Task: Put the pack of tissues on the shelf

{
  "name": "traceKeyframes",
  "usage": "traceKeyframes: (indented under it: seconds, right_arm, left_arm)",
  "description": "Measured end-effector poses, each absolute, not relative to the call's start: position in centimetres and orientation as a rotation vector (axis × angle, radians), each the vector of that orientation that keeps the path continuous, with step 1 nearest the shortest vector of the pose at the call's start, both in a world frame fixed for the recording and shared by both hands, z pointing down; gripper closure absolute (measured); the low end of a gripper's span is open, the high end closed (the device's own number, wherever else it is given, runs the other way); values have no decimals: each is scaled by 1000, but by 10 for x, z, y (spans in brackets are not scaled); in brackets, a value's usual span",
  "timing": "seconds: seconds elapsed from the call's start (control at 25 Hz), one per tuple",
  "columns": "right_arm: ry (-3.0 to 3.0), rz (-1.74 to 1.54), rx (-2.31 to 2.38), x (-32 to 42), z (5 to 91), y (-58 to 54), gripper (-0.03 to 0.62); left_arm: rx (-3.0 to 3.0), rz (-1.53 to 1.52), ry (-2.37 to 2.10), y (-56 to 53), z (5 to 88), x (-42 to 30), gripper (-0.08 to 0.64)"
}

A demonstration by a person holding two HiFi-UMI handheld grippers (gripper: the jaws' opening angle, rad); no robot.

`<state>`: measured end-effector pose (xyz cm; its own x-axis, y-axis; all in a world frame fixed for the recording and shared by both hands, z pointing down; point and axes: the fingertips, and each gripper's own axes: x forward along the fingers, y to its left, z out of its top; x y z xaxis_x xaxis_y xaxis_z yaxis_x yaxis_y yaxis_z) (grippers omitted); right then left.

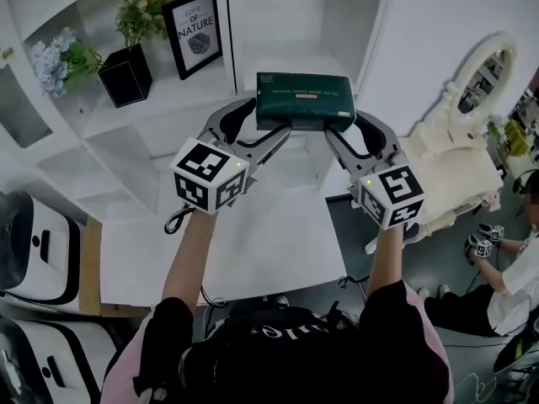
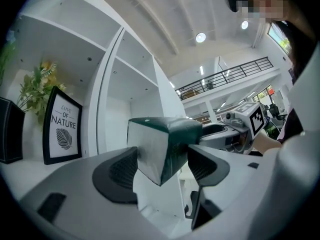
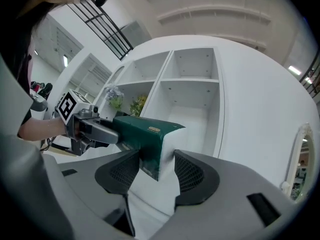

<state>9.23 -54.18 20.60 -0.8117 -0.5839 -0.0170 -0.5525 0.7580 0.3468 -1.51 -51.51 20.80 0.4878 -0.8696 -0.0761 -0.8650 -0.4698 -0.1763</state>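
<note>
Left gripper (image 1: 271, 118) (image 2: 162, 166): jaws closed on the left end of the pack of tissues (image 1: 305, 99) (image 2: 165, 144) (image 3: 142, 131).
Right gripper (image 1: 344, 126) (image 3: 156, 169): jaws closed on the pack's right end.
Pack: dark green, held level between the two grippers, just in front of the open middle compartment of the white shelf unit (image 1: 226, 32).
Left compartment: framed print (image 1: 194, 32) reading "LOVE OF NATURE", black planter (image 1: 125, 76) with greenery beside it.
Right of the unit: white vanity mirror (image 1: 480, 78).
</note>
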Motion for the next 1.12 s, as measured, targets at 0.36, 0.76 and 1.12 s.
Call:
traceKeyframes:
  seconds: [0.36, 0.76, 1.12]
  right_arm:
    - [-2920, -457, 927, 85, 187, -594, 352]
    - [-2955, -377, 1063, 82, 186, -635, 372]
    - [-2890, -383, 1244, 98, 180, -662, 410]
  left_arm:
    - [-2530, 51, 1683, -559, 189, -22, 235]
    - [-2381, 25, 1868, -595, 187, -23, 235]
    - [-2191, -205, 1937, -622, 179, -15, 244]
